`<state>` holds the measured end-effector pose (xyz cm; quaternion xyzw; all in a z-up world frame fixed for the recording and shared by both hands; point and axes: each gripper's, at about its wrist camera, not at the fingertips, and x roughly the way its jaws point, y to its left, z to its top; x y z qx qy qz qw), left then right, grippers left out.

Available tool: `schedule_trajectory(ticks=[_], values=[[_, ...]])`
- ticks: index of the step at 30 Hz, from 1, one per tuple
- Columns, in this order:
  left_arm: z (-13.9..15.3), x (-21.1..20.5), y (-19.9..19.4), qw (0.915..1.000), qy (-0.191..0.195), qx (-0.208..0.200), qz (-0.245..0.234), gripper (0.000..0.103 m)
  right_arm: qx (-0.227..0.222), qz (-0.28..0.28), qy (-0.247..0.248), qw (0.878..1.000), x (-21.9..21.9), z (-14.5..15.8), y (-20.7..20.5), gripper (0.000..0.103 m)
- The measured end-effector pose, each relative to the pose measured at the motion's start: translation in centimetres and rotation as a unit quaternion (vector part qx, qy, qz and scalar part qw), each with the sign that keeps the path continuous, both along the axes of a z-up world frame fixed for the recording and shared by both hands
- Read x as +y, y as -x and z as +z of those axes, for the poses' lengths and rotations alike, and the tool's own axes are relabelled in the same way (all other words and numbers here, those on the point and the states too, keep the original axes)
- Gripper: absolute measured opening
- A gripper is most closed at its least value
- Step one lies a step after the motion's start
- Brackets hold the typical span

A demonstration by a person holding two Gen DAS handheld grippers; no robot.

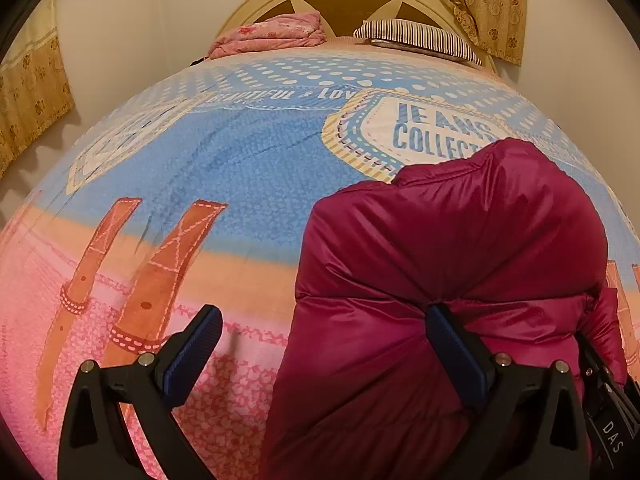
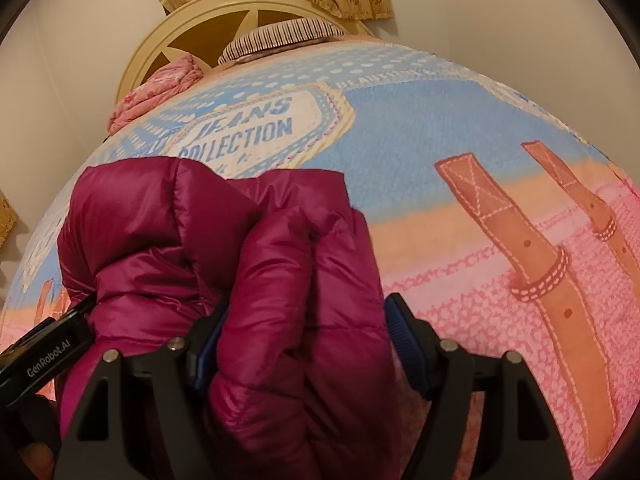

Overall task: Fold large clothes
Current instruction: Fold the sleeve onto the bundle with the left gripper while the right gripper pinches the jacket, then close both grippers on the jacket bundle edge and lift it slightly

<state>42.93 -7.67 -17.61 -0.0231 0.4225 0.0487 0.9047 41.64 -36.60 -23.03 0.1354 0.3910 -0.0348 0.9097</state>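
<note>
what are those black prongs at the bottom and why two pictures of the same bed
There is no robot. A person holds a two-finger claw in each hand, and each claw carries a fisheye camera looking along its fingers, the black prongs. One picture is from the left claw, the other from the right claw. On the printed bed sheet lies a puffy magenta jacket, partly folded. A striped pillow and a folded pink blanket sit at the far end. The left claw is open, one finger against the jacket. A jacket fold fills the right claw; whether it is pinched is unclear.
</note>
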Motion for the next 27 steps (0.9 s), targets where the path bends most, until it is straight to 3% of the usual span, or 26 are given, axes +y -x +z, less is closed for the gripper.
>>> schedule_trajectory(ticks=[22, 25, 27], values=[[-0.2, 0.3, -0.2, 0.9999, 0.009, 0.006, -0.002, 0.102, 0.004, 0.000, 0.002, 1.000, 0.2, -0.2, -0.2, 0.075], [0.9, 1.7, 0.0, 0.9978, 0.054, 0.028, -0.029, 0.102, 0.005, 0.008, -0.012, 1.000, -0.2, -0.1, -0.2, 0.078], [2.3, 3.3, 1.5, 0.9941, 0.097, 0.014, -0.047, 0.102, -0.007, 0.021, -0.035, 0.999, -1.1, 0.8, 0.7, 0.078]])
